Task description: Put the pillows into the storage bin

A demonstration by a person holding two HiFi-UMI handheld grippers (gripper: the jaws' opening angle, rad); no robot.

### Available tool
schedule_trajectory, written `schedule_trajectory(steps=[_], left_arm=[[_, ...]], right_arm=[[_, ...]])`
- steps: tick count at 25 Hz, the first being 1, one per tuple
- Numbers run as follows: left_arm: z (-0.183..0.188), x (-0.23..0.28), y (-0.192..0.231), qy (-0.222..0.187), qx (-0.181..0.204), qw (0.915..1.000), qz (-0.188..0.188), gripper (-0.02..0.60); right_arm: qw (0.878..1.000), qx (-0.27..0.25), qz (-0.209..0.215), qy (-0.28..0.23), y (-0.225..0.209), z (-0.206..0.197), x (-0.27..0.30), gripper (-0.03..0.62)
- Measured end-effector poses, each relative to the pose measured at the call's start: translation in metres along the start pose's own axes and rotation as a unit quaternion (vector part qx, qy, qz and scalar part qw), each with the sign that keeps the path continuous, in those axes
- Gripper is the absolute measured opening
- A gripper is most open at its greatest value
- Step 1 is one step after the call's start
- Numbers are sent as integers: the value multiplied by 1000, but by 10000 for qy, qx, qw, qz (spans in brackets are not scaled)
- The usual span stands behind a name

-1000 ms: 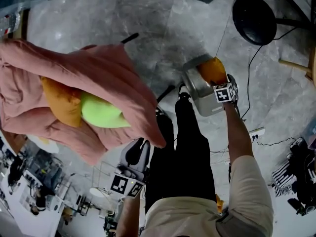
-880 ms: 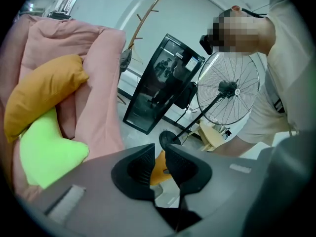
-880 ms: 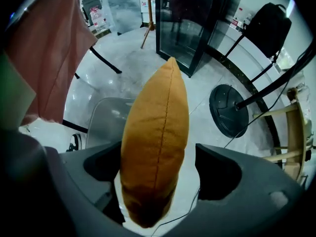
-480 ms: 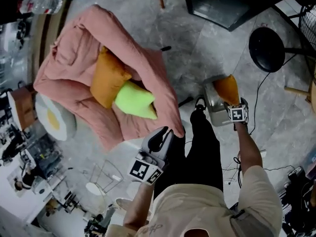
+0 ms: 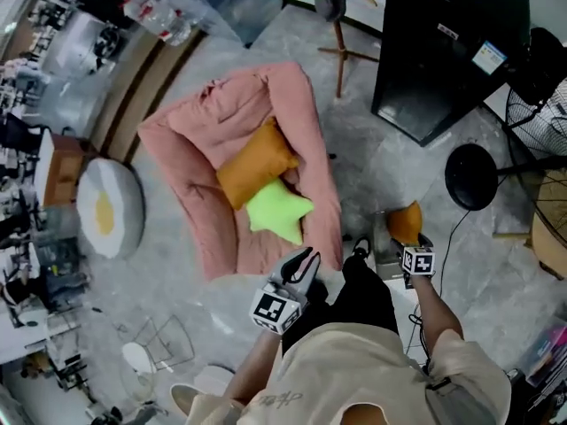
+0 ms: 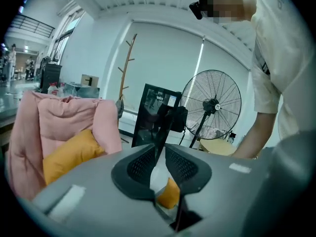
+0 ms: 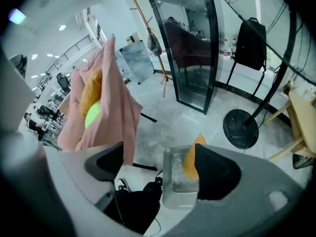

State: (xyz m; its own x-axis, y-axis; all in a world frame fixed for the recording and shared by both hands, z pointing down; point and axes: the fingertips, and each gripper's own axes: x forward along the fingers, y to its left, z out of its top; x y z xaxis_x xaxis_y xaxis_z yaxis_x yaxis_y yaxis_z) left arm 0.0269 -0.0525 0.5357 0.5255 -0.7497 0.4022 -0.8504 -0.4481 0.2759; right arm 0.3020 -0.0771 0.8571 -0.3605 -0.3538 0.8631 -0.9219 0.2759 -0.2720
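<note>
A pink padded lounger (image 5: pixel 213 140) lies on the grey floor with an orange pillow (image 5: pixel 255 162) and a lime-green pillow (image 5: pixel 279 212) on it. To its right stands the clear storage bin (image 5: pixel 384 253), and a second orange pillow (image 5: pixel 406 222) sticks up out of it. My left gripper (image 5: pixel 301 266) hangs above the floor by the lounger's near corner, jaws slightly apart with nothing between them. My right gripper (image 7: pixel 160 167) is high over the bin (image 7: pixel 177 181), open and empty; in the head view only its marker cube (image 5: pixel 417 260) shows clearly.
A fried-egg cushion (image 5: pixel 108 211) lies left of the lounger. A black cabinet (image 5: pixel 447 51), a fan's round base (image 5: pixel 472 175) and a coat stand (image 5: pixel 341 25) stand beyond the bin. A wire rack (image 5: pixel 168 343) is at the lower left. The person's dark legs (image 5: pixel 359 295) are beside the bin.
Both grippers have risen with the head view, so lounger and bin look smaller and farther. The right gripper has lifted away from the bin; the orange pillow stays inside it.
</note>
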Motion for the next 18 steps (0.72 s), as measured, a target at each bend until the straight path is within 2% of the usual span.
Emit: schedule_trajectory(steps=[2,5,10,14,18], left_arm=[[2,-13,5,-108,53,9999,3,83],[9,-30,12,-375,-62,9993,-6,84],[15,-76,42,-669,95,9973,289,87],[5,-119,64,-615,247,9970,391,107],[-6,-164,90,-651,191,9966,458,112]], right_arm=[[9995,-101,71,-283,25,25,-15,449],[9964,-319,119,-775,59,65,-43,430],[9819,-790,339,-1690,130,114,-101,430],[9692,-1109,604,-2114,188,122,-137,430],[9652,-1102,783,-2240,238,109,-149,430]])
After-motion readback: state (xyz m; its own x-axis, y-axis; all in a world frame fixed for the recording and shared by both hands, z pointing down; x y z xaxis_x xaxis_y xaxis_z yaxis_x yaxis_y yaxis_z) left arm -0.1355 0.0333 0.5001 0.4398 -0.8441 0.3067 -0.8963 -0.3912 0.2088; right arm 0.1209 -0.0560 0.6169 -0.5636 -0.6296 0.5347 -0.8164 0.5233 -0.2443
